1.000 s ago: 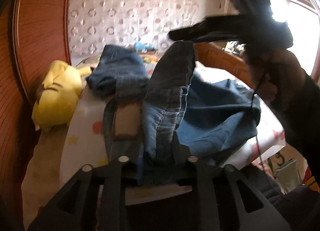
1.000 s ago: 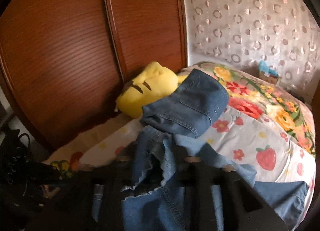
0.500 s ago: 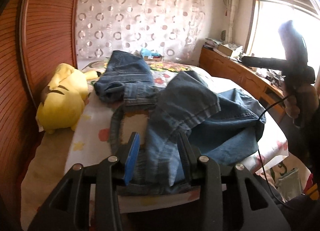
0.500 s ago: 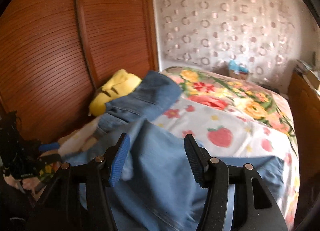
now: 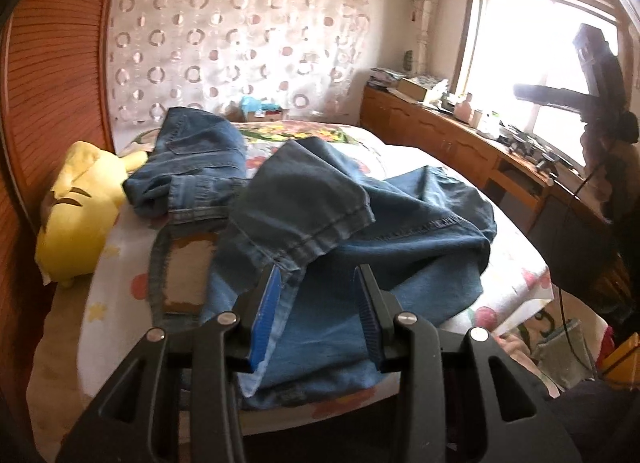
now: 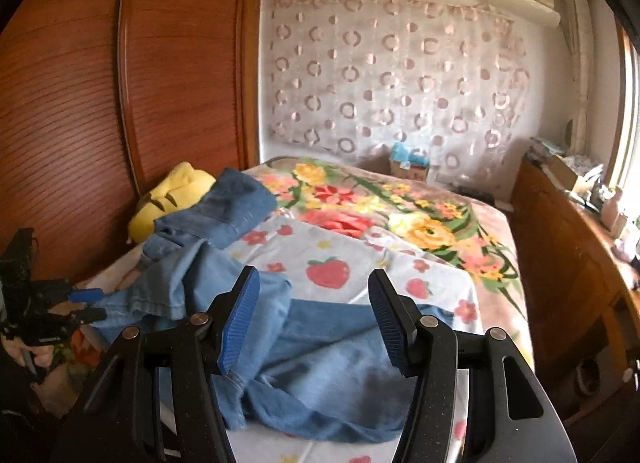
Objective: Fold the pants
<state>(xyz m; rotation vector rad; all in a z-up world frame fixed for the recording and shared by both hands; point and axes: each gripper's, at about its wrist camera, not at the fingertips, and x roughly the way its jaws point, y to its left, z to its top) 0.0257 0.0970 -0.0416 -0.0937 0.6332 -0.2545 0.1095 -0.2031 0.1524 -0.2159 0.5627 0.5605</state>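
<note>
While our left gripper point(image 5: 316, 311) is closing, denim lies between its pads without being pinched; our right gripper point(image 6: 314, 323) hangs apart and empty above the jeans point(image 6: 320, 375) crumpled on the bed point(image 6: 432, 275). Only the left view shows the window point(image 5: 532, 75); only the right, the wardrobe doors point(image 6: 120, 83).

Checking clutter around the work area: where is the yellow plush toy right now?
In both wrist views the yellow plush toy lies at the bed's left edge against the wooden wardrobe, touching the far end of the jeans.
</note>
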